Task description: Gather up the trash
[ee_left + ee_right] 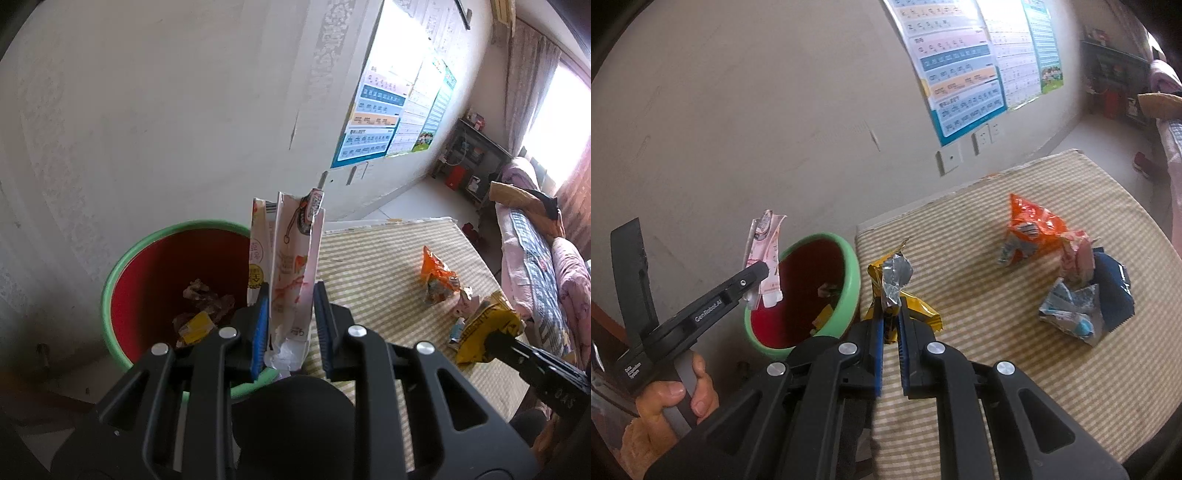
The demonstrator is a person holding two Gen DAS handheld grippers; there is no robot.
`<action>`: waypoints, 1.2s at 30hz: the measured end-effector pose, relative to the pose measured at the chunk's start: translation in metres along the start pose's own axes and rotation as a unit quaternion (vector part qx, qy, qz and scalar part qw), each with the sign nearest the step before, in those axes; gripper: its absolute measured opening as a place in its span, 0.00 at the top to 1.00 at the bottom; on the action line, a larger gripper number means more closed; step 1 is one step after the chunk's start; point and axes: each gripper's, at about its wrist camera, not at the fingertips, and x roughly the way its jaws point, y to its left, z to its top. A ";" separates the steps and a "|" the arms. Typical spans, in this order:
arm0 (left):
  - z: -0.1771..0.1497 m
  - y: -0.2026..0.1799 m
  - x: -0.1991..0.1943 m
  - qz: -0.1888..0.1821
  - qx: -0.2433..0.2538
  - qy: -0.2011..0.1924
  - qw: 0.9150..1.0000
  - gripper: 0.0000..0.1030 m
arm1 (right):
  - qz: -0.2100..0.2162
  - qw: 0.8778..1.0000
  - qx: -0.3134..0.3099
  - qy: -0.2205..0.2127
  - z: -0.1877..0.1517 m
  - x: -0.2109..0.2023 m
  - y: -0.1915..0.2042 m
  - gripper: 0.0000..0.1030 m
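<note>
My left gripper (290, 299) is shut on a white and pink wrapper (291, 266) and holds it upright over the near rim of a red bin with a green rim (110, 273). The bin holds some trash. In the right wrist view the left gripper (755, 275) and its wrapper (764, 258) hang beside the bin (855, 280). My right gripper (891, 314) is shut on a yellow wrapper with a silver inside (895, 284), just above the striped table (997, 369). The yellow wrapper also shows in the left wrist view (484, 332).
On the table lie an orange packet (1030, 229), a pink wrapper (1076, 258), a dark blue packet (1113, 291) and a silver crumpled wrapper (1071, 310). A wall with posters (964, 74) stands behind. A bed (535, 258) is at the right.
</note>
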 end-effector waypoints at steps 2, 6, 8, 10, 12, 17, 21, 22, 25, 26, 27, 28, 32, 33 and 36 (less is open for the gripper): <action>0.000 0.004 0.001 0.002 -0.005 0.001 1.000 0.78 | 0.003 1.000 -0.004 0.002 0.002 0.003 0.004 0.92; 0.000 0.014 0.002 0.007 -0.013 0.003 1.000 0.78 | 0.006 1.000 -0.010 0.005 0.007 0.010 0.011 0.92; 0.000 0.017 0.003 0.009 -0.017 0.003 1.000 0.78 | 0.009 1.000 -0.013 0.007 0.009 0.014 0.013 0.92; 0.000 0.022 0.004 0.015 -0.024 0.003 1.000 0.78 | 0.012 1.000 -0.015 0.011 0.011 0.018 0.016 0.91; 0.000 0.027 0.005 0.019 -0.030 0.005 0.999 0.78 | 0.015 1.000 -0.016 0.016 0.012 0.023 0.019 0.91; 0.001 0.038 0.005 0.029 -0.040 0.004 0.999 0.78 | 0.021 0.999 -0.019 0.022 0.016 0.034 0.025 0.91; 0.000 0.047 0.007 0.034 -0.046 0.007 0.998 0.78 | 0.028 0.999 -0.024 0.025 0.019 0.041 0.031 0.91; 0.000 0.049 0.008 0.036 -0.048 0.008 0.998 0.78 | 0.029 0.999 -0.027 0.025 0.020 0.043 0.033 0.91; 0.001 0.056 0.009 0.041 -0.052 0.009 0.998 0.78 | 0.033 0.999 -0.034 0.027 0.024 0.048 0.039 0.91; 0.001 0.058 0.009 0.043 -0.053 0.009 0.998 0.78 | 0.034 0.998 -0.036 0.027 0.025 0.050 0.041 0.91; 0.001 0.063 0.009 0.047 -0.057 0.010 0.997 0.78 | 0.035 0.998 -0.039 0.028 0.026 0.052 0.043 0.91; 0.002 0.064 0.010 0.049 -0.059 0.010 0.997 0.78 | 0.036 0.998 -0.041 0.028 0.027 0.053 0.045 0.91; 0.001 0.076 0.011 0.060 -0.069 0.015 0.996 0.78 | 0.041 0.997 -0.048 0.033 0.028 0.061 0.052 0.91; 0.000 0.078 0.012 0.061 -0.070 0.017 0.996 0.78 | 0.042 0.997 -0.049 0.035 0.028 0.063 0.054 0.91; -0.002 0.083 0.015 0.062 -0.076 0.023 0.995 0.78 | 0.053 0.997 -0.043 0.042 0.029 0.070 0.059 0.91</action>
